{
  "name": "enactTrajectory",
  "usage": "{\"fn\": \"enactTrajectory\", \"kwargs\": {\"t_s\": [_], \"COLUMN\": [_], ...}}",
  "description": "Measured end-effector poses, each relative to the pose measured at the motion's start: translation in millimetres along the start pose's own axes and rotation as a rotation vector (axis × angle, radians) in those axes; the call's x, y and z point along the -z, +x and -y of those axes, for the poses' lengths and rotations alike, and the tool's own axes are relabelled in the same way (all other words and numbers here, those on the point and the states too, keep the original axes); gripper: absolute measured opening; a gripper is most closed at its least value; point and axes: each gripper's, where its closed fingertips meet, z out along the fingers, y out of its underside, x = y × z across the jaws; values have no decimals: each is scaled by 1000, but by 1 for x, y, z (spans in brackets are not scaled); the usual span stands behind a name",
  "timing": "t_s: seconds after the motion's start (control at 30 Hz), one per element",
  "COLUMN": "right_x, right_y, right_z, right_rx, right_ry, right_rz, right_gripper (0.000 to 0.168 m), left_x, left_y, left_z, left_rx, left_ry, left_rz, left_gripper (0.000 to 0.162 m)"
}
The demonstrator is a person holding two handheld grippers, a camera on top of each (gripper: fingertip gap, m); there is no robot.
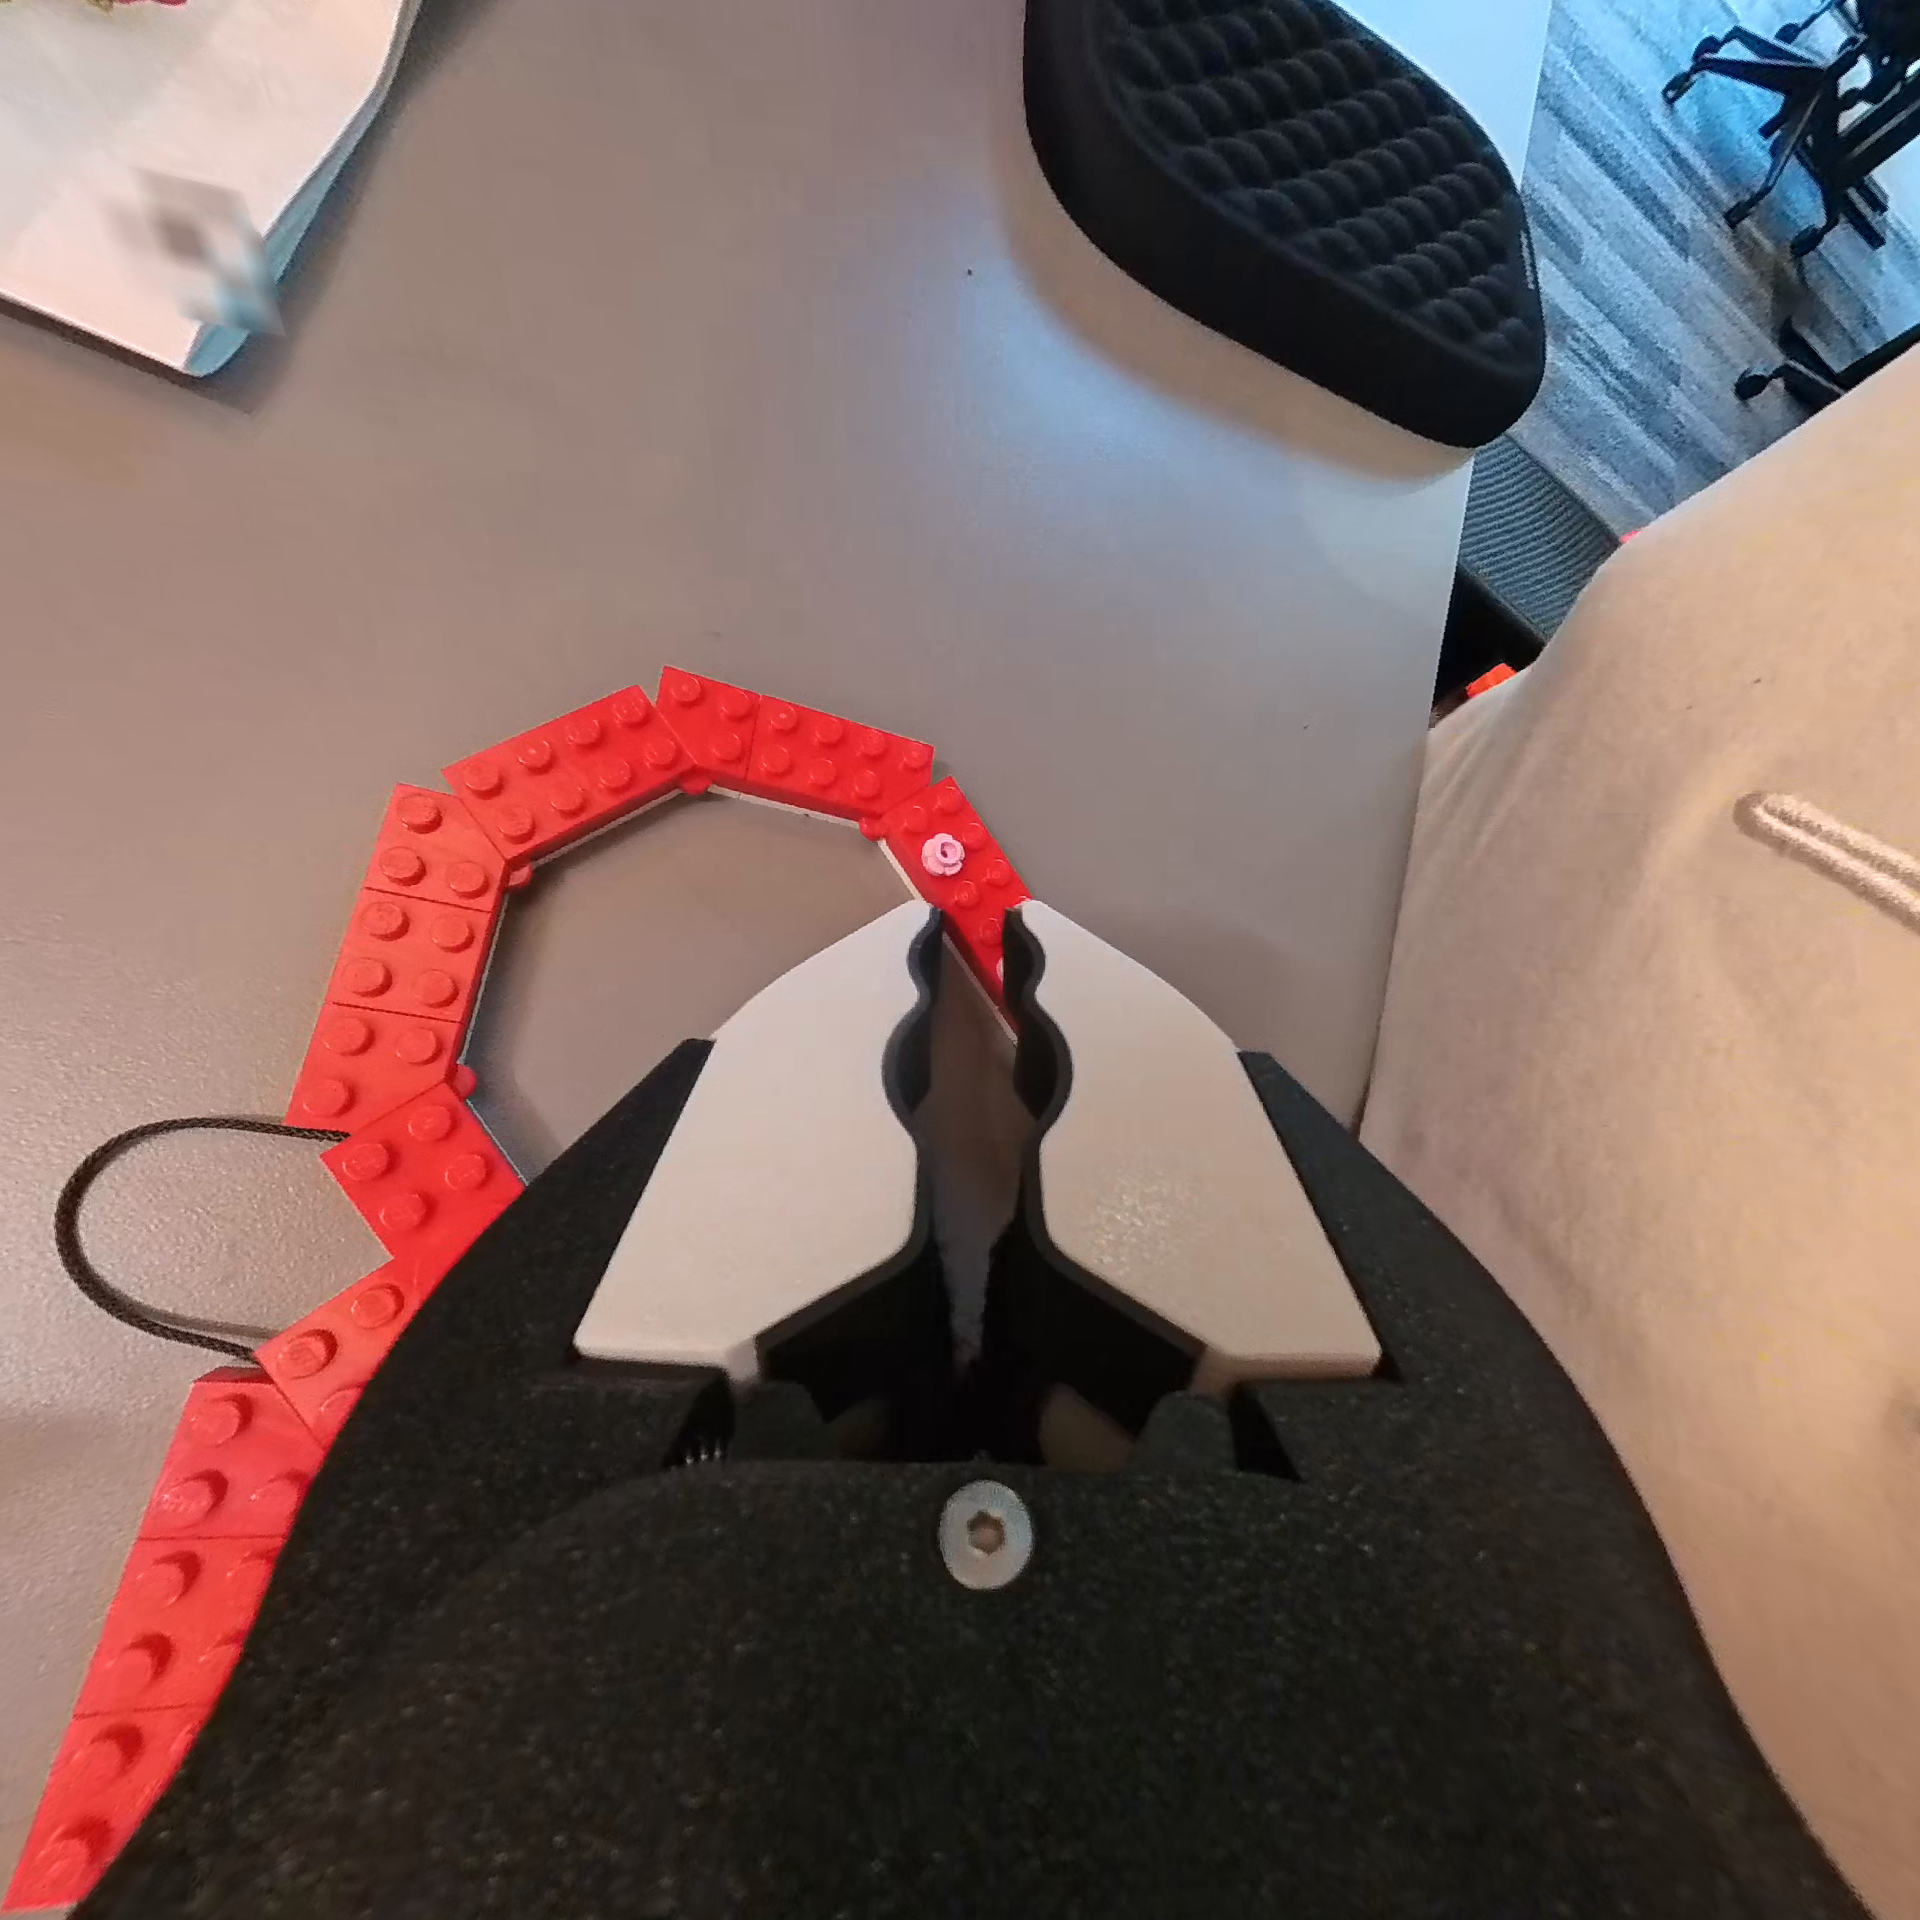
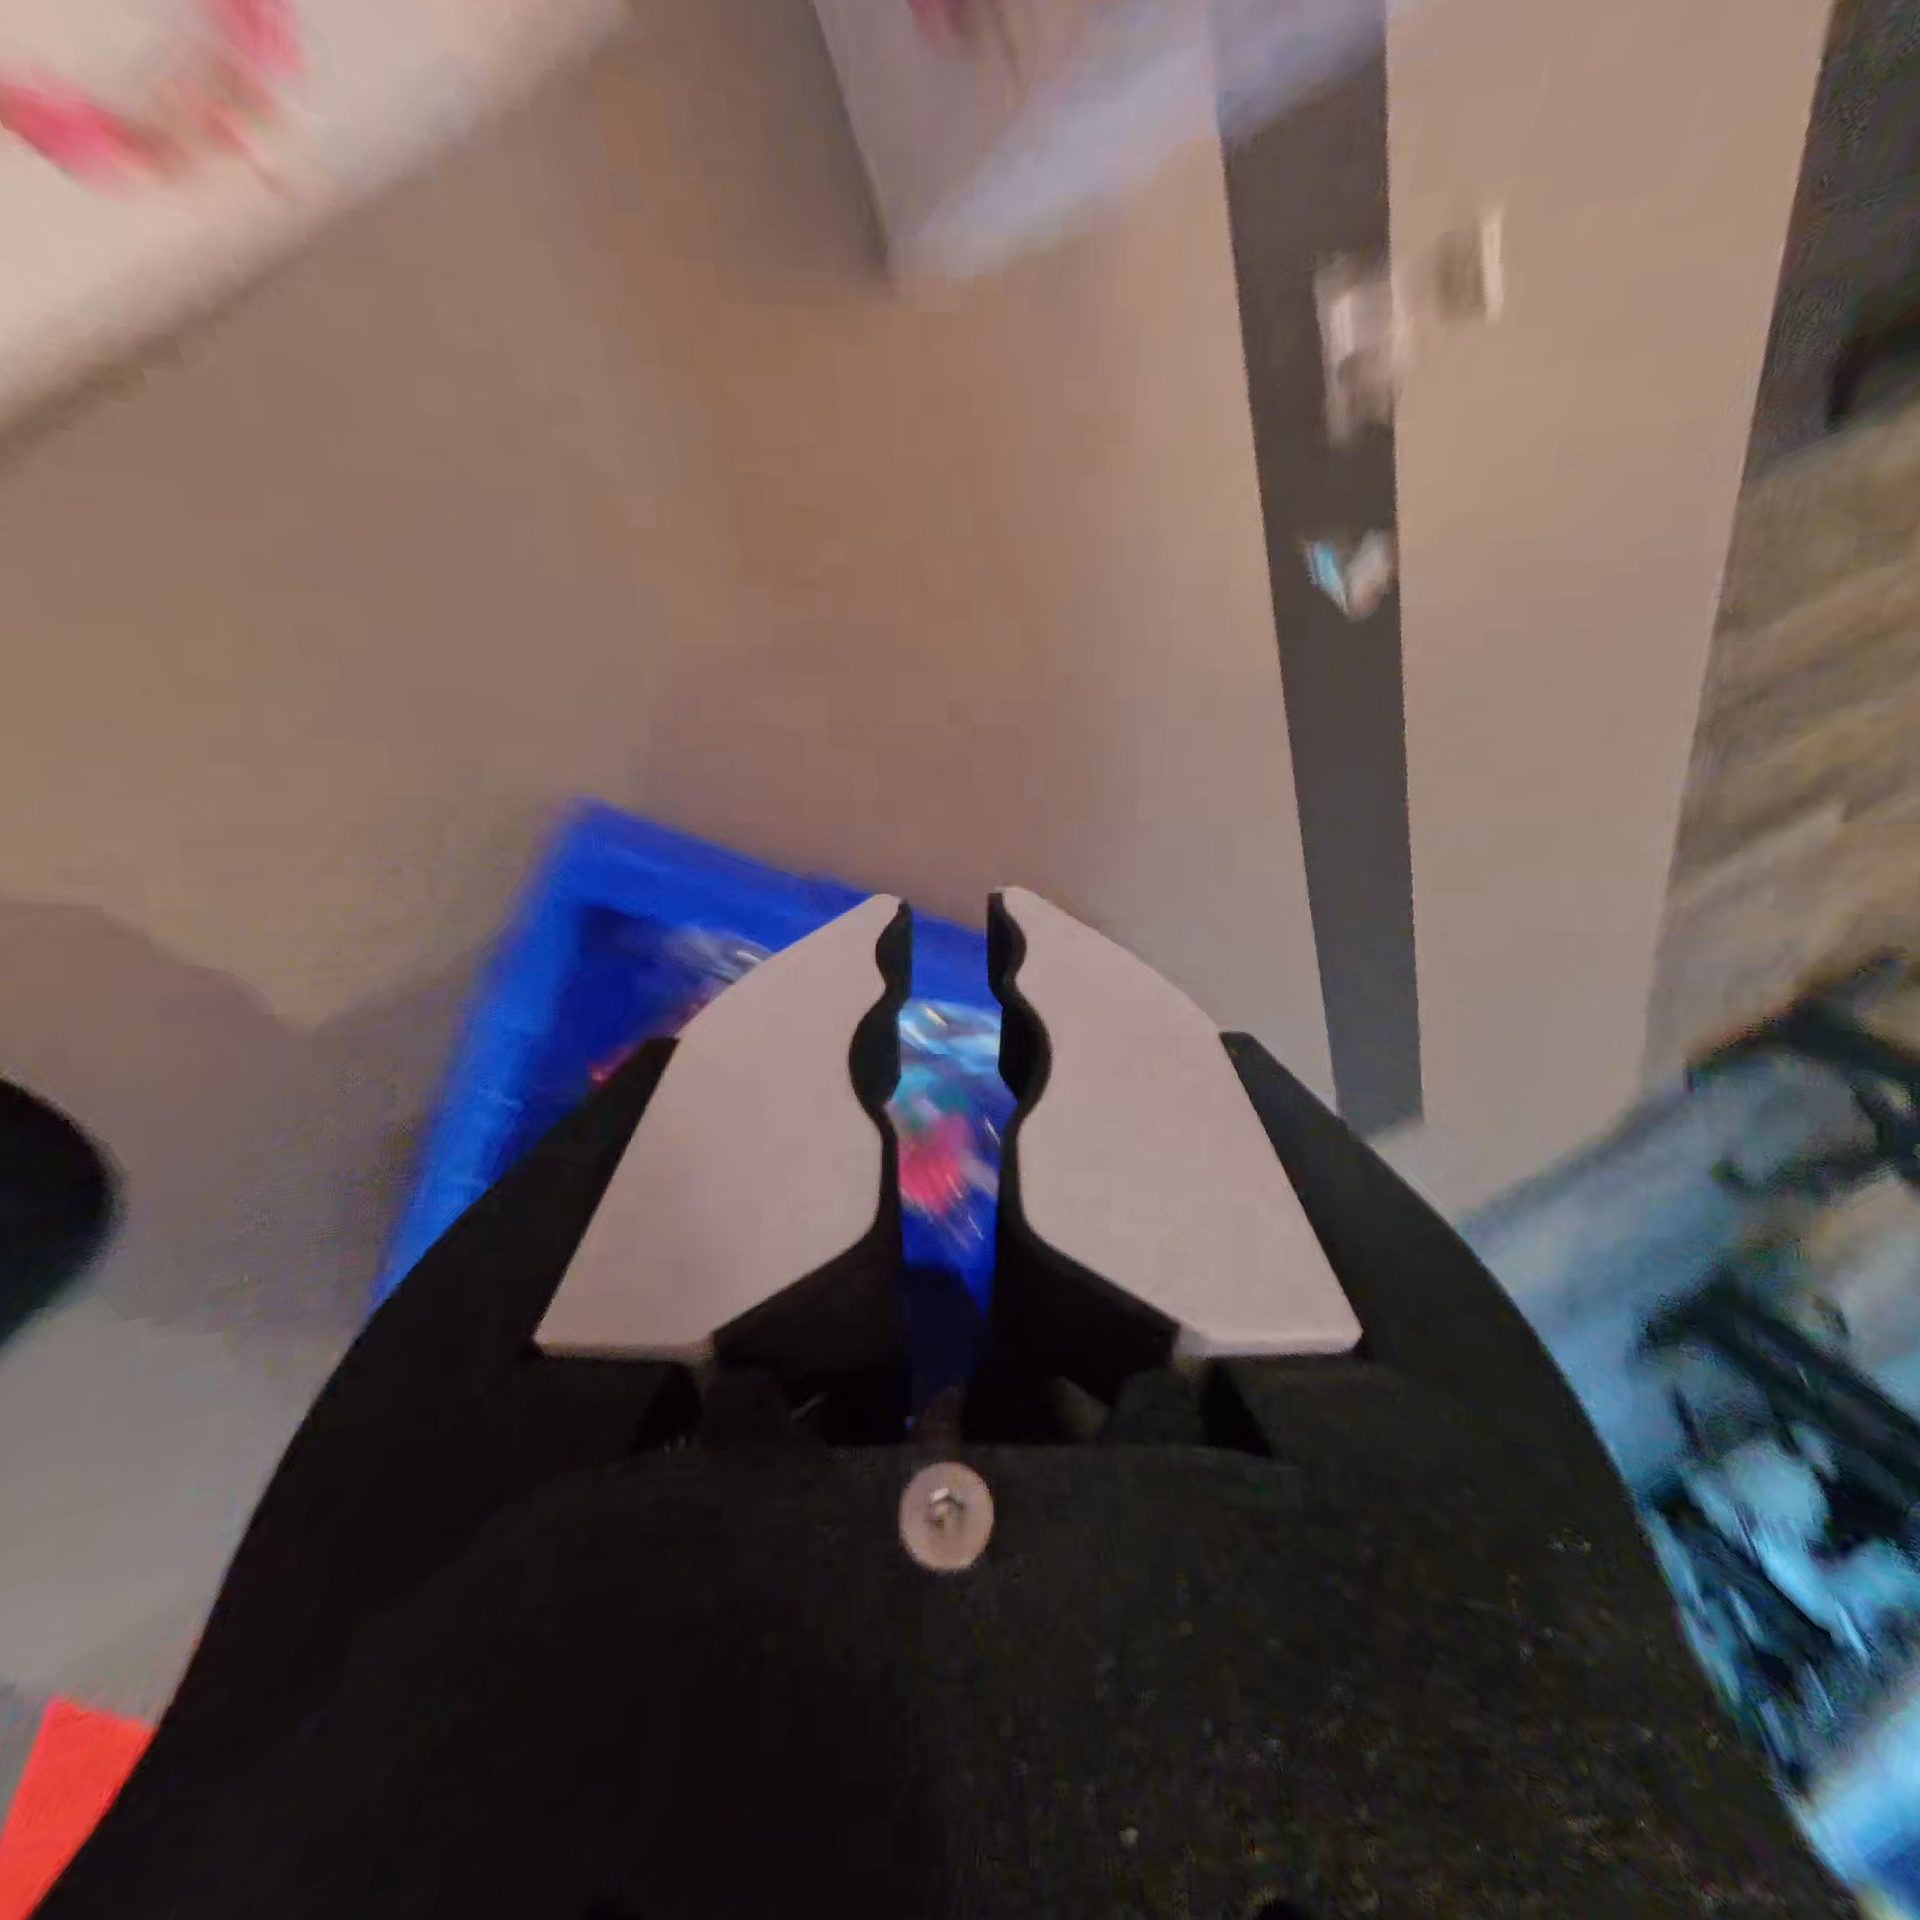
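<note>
A frame of red studded plates (image 1: pixel 582 769) lies in an arch on the grey table (image 1: pixel 727 468). A small pink flower stud (image 1: pixel 941 854) sits on its right arm. My left gripper (image 1: pixel 972 916) is closed on that right arm just below the stud, with the red plate between its tips. A black cord loop (image 1: pixel 78 1236) comes off the frame's left side. In the blurred right wrist view, my right gripper (image 2: pixel 945 909) hangs over a blue tray (image 2: pixel 540 1039) of small coloured pieces, with its jaws a narrow gap apart and nothing between them.
A black textured pad (image 1: pixel 1278 208) lies at the table's far right edge. A white booklet (image 1: pixel 156 156) lies at the far left. Beige cloth (image 1: pixel 1662 1039) fills the right side. In the right wrist view a dark gap (image 2: pixel 1330 623) runs between tabletops, and a red patch (image 2: pixel 73 1787) shows bottom left. Tip to tip, the grippers are about 40 cm apart.
</note>
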Motion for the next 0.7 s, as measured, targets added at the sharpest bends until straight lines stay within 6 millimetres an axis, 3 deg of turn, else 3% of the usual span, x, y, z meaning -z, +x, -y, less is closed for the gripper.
{"fn": "enactTrajectory", "kwargs": {"t_s": [0.07, 0.13, 0.17, 0.23, 0.3, 0.4, 0.7], "right_x": [20, 40, 46, 45, 32, 17, 2], "right_y": [-56, -146, -198, -285, -344, -371, -378], "right_z": [56, 105, 120, 133, 133, 147, 151], "right_rx": [71, 250, 362, 533, 657, 690, 649], "right_ry": [215, 413, 491, 568, 568, 621, 570], "right_rz": [101, 286, 389, 547, 639, 648, 734], "right_gripper": [14, 14, 14, 13, 13, 13, 10], "left_x": [0, 0, 0, 0, 0, 0, 0], "left_y": [0, 0, 1, 1, 1, 1, 1], "left_z": [0, 0, 0, -1, -1, -1, -1], "left_rx": [14, 29, 33, 34, 26, 23, 25], "left_ry": [-2, -5, -6, -7, -6, -6, -6], "left_rz": [-14, -27, -33, -35, -29, -27, -27], "left_gripper": [10, 10, 10, 9, 10, 9, 10]}}
